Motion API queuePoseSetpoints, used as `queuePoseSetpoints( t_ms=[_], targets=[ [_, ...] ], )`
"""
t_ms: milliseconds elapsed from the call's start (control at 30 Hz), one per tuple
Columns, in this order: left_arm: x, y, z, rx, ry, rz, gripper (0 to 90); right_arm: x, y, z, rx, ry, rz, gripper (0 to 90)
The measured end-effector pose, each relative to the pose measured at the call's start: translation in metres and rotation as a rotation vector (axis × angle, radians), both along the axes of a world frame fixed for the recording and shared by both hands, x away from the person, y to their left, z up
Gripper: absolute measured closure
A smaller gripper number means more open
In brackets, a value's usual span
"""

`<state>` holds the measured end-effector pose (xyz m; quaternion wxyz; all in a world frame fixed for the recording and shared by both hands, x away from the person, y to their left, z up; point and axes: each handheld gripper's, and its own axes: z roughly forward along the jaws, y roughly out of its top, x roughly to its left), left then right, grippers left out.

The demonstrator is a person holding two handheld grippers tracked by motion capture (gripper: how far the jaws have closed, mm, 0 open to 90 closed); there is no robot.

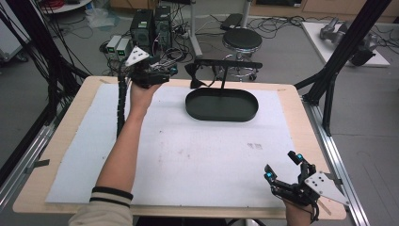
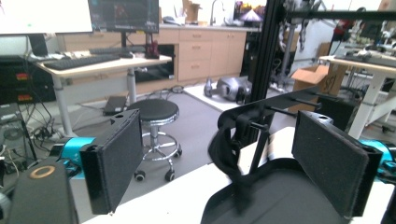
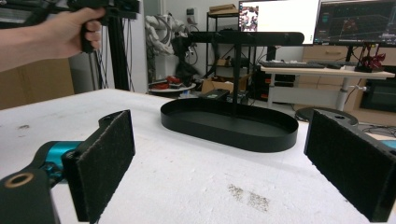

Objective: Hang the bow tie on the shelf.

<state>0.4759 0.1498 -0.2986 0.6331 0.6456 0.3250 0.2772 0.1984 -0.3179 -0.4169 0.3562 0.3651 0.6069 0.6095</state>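
Left tool (image 1: 157, 74) is hovering at the worktop's (image 1: 56, 141) far edge, jaws spread, aiming at the dark strap (image 2: 224, 149) hanging off the stand's crossbar (image 1: 226, 63) — probably lining up a grab. Oval black tray (image 1: 221, 113) is sitting mid-far. Right tool (image 1: 282, 172) is waiting near the front corner, jaws spread, empty — likely on standby.

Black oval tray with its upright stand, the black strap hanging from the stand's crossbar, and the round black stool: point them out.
Black oval tray (image 1: 221, 114): high view, near rim.
Black strap (image 2: 228, 148): left gripper view, hanging loop.
Round black stool (image 1: 242, 39): high view, seat top.
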Motion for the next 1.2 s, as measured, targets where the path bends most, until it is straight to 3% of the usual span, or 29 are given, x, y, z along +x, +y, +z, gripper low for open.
queuePoseSetpoints(
  t_ms=[100, 133, 200, 267, 300, 333, 467, 567, 833, 1000, 1033, 1200],
  targets=[
    [-0.028, 0.023, 0.006, 0.009, -0.016, 0.030, 14.3, 0.001, 0.001, -0.002, -0.002, 0.003, -0.004, 7.7],
    [-0.028, 0.023, 0.006, 0.009, -0.016, 0.030, 14.2, 0.001, 0.002, -0.002, -0.005, 0.007, -0.005, 7.7],
    [-0.043, 0.034, 0.009, 0.011, -0.029, 0.050, 13.5, 0.000, 0.002, -0.002, -0.006, 0.005, -0.006, 7.7],
    [-0.063, 0.048, 0.011, 0.013, -0.060, 0.073, 13.4, -0.001, 0.001, -0.001, -0.004, -0.005, -0.014, 7.7],
    [-0.083, 0.061, 0.010, 0.019, -0.096, 0.103, 13.4, -0.002, 0.001, 0.000, 0.004, -0.004, -0.016, 7.7],
    [-0.083, 0.061, 0.010, 0.019, -0.096, 0.103, 13.4, -0.002, 0.001, 0.000, 0.004, -0.004, -0.016, 7.7],
    [-0.122, 0.091, 0.005, 0.033, -0.141, 0.163, 13.2, -0.004, -0.001, 0.002, 0.009, -0.020, -0.024, 7.7],
    [-0.150, 0.114, -0.002, 0.013, -0.154, 0.203, 13.3, -0.004, -0.001, 0.001, 0.015, -0.020, -0.036, 7.7],
    [-0.211, 0.167, -0.036, 0.024, -0.152, 0.321, 13.3, -0.002, -0.001, 0.001, 0.007, -0.024, -0.045, 7.7],
    [-0.240, 0.194, -0.059, -0.017, -0.117, 0.354, 13.2, 0.000, -0.002, -0.002, 0.015, -0.004, -0.045, 7.7],
    [-0.240, 0.194, -0.059, -0.017, -0.117, 0.354, 13.2, 0.000, -0.002, -0.003, 0.011, -0.007, -0.046, 7.7],
    [-0.253, 0.204, -0.086, -0.031, -0.092, 0.378, 13.2, -0.001, -0.002, -0.002, 0.010, -0.011, -0.056, 7.7]
  ],
)
